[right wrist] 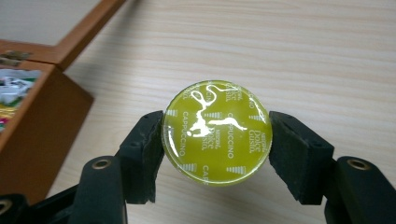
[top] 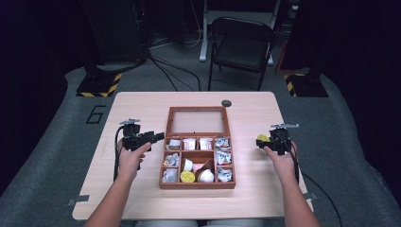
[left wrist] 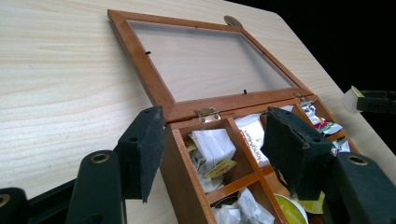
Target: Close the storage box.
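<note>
R gripper point(right wrist: 215, 140) clamped on green capsule point(right wrist: 216, 133), foil lid facing cam; L gripper point(left wrist: 212, 149) jaws straddle box wall point(left wrist: 184, 182).

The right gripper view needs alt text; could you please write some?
The right gripper clamps a yellow-green capsule printed "Cappuccino" between its black jaws, above a pale wooden table. A brown wooden box sits at the left edge.

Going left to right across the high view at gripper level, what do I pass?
Left gripper at the box's left wall → wooden box with its lid open → bare table → yellow-green capsule → right gripper clamped on it.
</note>
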A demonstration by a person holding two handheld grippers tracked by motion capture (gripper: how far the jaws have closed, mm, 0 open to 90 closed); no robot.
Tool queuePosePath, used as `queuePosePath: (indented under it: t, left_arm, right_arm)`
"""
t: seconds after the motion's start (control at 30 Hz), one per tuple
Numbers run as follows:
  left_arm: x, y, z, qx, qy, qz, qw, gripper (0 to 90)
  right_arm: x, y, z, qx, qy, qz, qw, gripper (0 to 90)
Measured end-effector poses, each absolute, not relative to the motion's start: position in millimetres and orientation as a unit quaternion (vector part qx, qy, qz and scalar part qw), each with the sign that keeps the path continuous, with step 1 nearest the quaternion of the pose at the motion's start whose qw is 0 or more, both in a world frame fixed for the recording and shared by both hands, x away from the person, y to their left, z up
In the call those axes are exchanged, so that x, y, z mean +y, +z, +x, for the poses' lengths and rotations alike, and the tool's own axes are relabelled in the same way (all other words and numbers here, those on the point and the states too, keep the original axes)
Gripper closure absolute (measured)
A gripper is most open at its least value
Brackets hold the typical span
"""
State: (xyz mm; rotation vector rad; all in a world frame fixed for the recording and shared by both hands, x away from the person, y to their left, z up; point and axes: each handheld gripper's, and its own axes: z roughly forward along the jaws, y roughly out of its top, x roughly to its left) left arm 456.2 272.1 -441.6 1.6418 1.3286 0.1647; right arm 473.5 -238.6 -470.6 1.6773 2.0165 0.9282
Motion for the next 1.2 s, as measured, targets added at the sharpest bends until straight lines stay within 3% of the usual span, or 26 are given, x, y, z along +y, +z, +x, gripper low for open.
queuePosePath:
  t: [0.37, 0.73, 0.9, 1.2]
  left_arm:
    - [274, -443, 456, 0.553, 0.066, 0.672, 0.488, 38.2]
    - [275, -447, 459, 0.553, 0.063, 0.674, 0.486, 38.2]
    - [275, -447, 459, 0.557, 0.064, 0.673, 0.483, 38.1]
    - [274, -448, 460, 0.557, 0.067, 0.675, 0.479, 37.9]
  right_arm:
    - [-264, -484, 475, 0.693, 0.293, 0.628, 0.199, 37.4]
    - [-264, -491, 473, 0.694, 0.279, 0.631, 0.208, 37.0]
    - [-264, -495, 475, 0.7, 0.273, 0.628, 0.204, 31.6]
    - [-264, -487, 472, 0.687, 0.286, 0.632, 0.215, 30.6]
